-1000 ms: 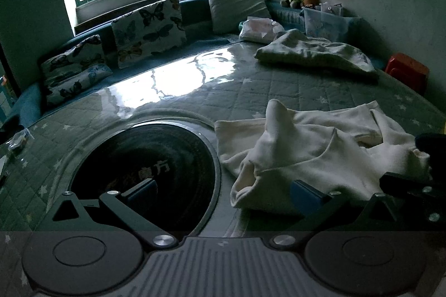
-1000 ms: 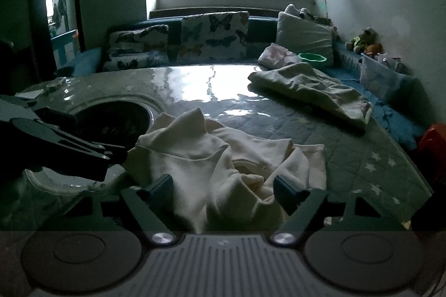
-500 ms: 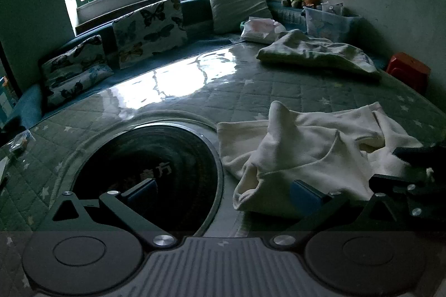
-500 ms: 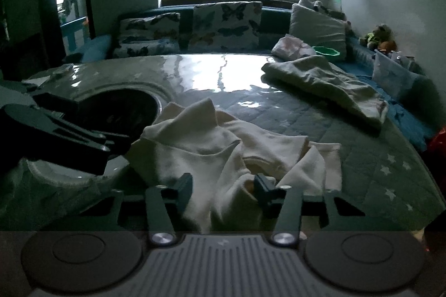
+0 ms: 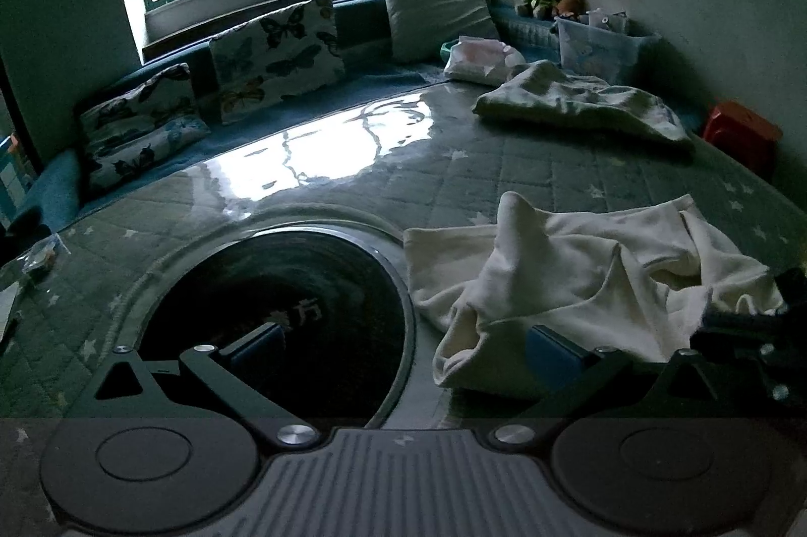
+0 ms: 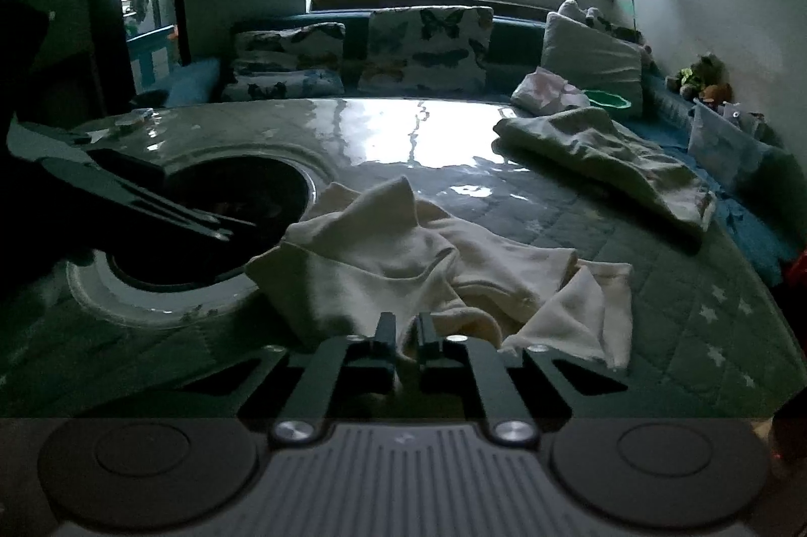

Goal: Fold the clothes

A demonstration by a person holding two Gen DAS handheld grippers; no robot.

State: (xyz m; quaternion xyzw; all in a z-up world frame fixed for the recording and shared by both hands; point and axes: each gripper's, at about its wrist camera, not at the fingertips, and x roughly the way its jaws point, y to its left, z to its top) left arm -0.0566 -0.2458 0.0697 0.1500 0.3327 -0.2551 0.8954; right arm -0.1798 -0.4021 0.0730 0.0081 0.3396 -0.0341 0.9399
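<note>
Two grippers work the near edge of the table (image 6: pixel 580 204): the right gripper (image 6: pixel 405 335) looks pinched on the cream garment's (image 6: pixel 403 254) hem, the left gripper (image 5: pixel 403 340) spread wide beside it. Next: lift and spread it flat.

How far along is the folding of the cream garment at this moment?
Nothing looks folded: the cream garment lies crumpled on the quilted table. In hand: the right gripper is shut on its near edge, while the left gripper is open beside it. Left to do: spreading it flat, all folds, and the second garment behind.
</note>
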